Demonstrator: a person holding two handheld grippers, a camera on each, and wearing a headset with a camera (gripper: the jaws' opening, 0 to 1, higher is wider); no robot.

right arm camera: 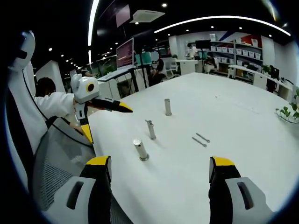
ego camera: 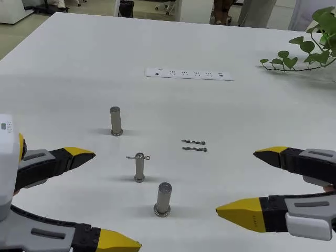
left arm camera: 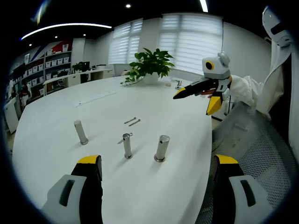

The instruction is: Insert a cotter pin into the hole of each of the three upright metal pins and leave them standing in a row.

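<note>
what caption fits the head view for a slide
Open left gripper and open right gripper flank three metal pins; middle pin holds a cotter pin, two loose cotter pins alongside.

A white counter (ego camera: pixel 73 58) carries a power strip (ego camera: pixel 188 74) and a leafy potted plant (left arm camera: pixel 150 65); blinds (left arm camera: pixel 189 42) cover bright windows (left arm camera: pixel 125 41) behind.

This is an open-plan office: a big white meeting table (ego camera: pixel 79 63) carrying a power strip (ego camera: pixel 188 74), a potted plant (left arm camera: pixel 149 65) before windows with blinds (left arm camera: pixel 191 42), storage shelves (left arm camera: pixel 51 63), a mesh chair (left arm camera: pixel 252 140), rows of desks (right arm camera: pixel 238 70) and ceiling spotlights (right arm camera: pixel 164 5).
</note>
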